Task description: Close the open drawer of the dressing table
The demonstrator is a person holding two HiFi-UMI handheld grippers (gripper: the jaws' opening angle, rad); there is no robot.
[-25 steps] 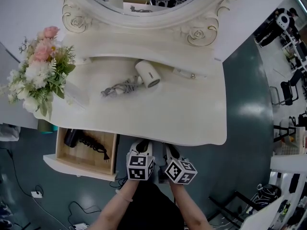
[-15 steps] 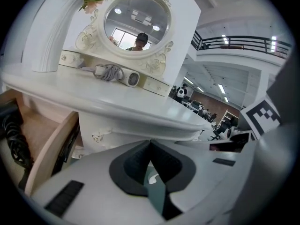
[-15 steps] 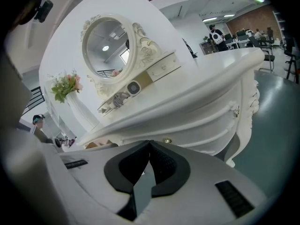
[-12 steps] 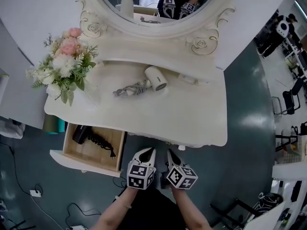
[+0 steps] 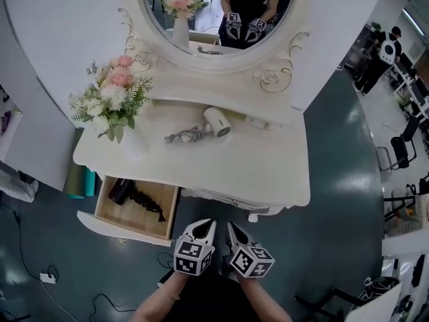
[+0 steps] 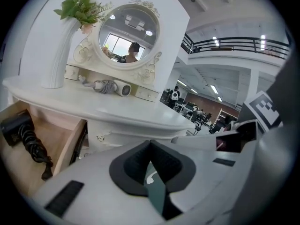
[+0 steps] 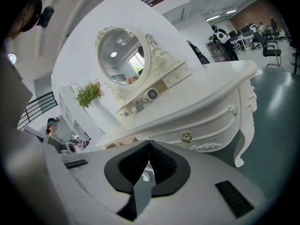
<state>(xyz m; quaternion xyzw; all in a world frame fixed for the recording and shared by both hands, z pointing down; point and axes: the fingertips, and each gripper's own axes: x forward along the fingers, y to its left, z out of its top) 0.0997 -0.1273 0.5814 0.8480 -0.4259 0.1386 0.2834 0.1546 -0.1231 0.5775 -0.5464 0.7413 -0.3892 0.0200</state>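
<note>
Wood-lined and pulled well out, the drawer [image 5: 115, 215] stands open at the left front of the white dressing table [image 5: 255, 173]. A black hair dryer [image 5: 121, 191] lies inside it with its coiled cord. On the tabletop above are a white hair dryer [image 5: 216, 122] with a grey cord and, at the left end, a vase of pink and white flowers [image 5: 112, 99], all below the oval mirror [image 5: 214, 5]. The left gripper [image 5: 206, 224] and right gripper [image 5: 230, 226] hover side by side before the table's middle, just right of the drawer and not touching it. Each claw is pressed together with nothing between its jaws.
</note>
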